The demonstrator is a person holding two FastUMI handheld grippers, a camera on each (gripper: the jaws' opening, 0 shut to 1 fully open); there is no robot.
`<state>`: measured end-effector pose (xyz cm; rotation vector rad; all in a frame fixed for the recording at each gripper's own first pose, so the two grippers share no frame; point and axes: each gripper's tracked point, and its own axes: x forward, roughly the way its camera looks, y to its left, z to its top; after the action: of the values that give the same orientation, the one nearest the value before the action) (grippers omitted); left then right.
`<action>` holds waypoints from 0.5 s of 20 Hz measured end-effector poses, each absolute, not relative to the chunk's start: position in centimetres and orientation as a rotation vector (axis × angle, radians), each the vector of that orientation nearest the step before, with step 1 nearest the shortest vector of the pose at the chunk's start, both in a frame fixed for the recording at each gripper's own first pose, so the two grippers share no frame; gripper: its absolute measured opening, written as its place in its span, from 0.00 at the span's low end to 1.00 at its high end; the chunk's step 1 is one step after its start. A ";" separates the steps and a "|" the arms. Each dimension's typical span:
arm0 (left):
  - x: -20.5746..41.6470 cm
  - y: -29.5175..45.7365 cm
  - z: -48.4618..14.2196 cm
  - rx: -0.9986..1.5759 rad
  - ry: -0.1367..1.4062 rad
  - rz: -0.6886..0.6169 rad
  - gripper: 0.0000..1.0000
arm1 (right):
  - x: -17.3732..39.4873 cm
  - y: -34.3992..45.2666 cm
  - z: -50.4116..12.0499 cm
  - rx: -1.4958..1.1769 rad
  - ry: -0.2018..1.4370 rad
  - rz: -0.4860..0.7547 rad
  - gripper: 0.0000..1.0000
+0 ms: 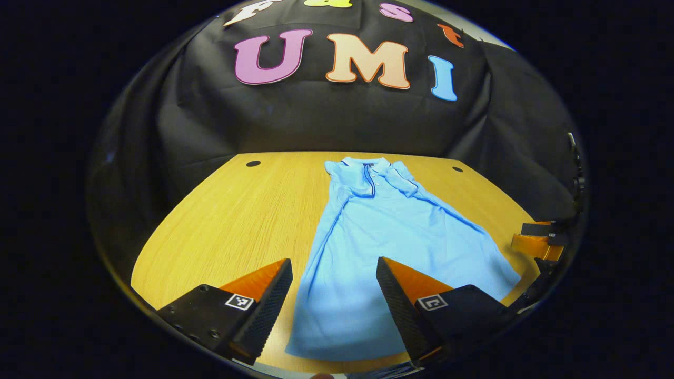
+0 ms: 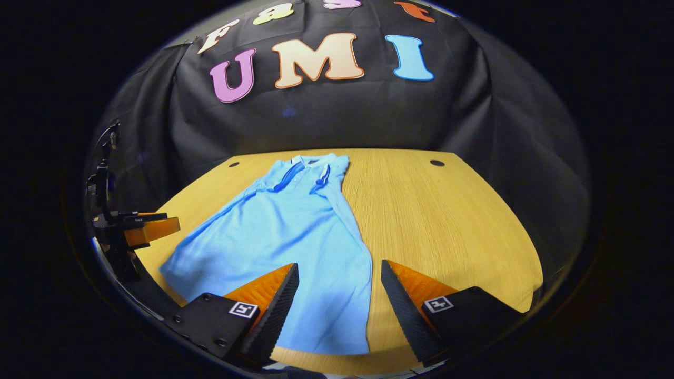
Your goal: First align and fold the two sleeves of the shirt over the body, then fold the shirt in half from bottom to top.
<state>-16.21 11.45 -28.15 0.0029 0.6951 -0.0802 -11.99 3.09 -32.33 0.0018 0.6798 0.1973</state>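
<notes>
So you've got the wooden table taking up most of the scene, and the light blue shirt is laid flat on it, long axis running straight away from you, collar at the far end and hem at the near edge. From what I can see the sleeves look already tucked in over the body (the shoulders read narrow and the sides run clean down to the hem), so my guess is the bottom-to-top fold is what's left. That move hangs on the hem, and it's right under you: your left gripper sits above the hem's left part, wide open with nothing in it, and your right gripper straddles the shirt's right edge near the hem, also wide open and empty. Each one is closest to its own bottom corner, so I'd drop onto those and carry them toward the collar.
</notes>
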 end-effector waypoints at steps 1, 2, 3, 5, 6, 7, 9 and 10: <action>-17.3 11.5 -28.7 0.019 0.712 -0.081 0.96 | -13.1 2.9 -33.0 -0.013 0.692 0.192 0.98; -18.3 11.8 -29.5 0.034 0.735 -0.078 0.96 | -14.1 2.7 -33.6 -0.031 0.706 0.188 0.98; -19.3 11.9 -30.2 0.039 0.754 -0.077 0.96 | -15.0 2.7 -34.3 -0.043 0.718 0.185 0.98; -20.9 12.1 -31.3 0.037 0.781 -0.069 0.96 | -16.2 2.8 -35.2 -0.056 0.737 0.179 0.98; -21.6 12.1 -31.8 0.032 0.798 -0.065 0.96 | -16.6 2.6 -35.7 -0.066 0.749 0.174 0.99; -22.1 12.3 -32.2 0.031 0.807 -0.060 0.96 | -17.1 2.5 -36.3 -0.078 0.764 0.169 0.98; -23.2 12.6 -33.2 0.036 0.833 -0.048 0.96 | -17.8 2.1 -37.5 -0.091 0.802 0.157 0.99; -23.6 12.7 -33.7 0.037 0.844 -0.043 0.96 | -18.2 2.0 -38.0 -0.085 0.822 0.152 0.94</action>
<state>-23.62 12.72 -33.70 0.0365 0.8443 -0.0430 -18.24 2.03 -37.96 -0.0854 0.8220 0.1517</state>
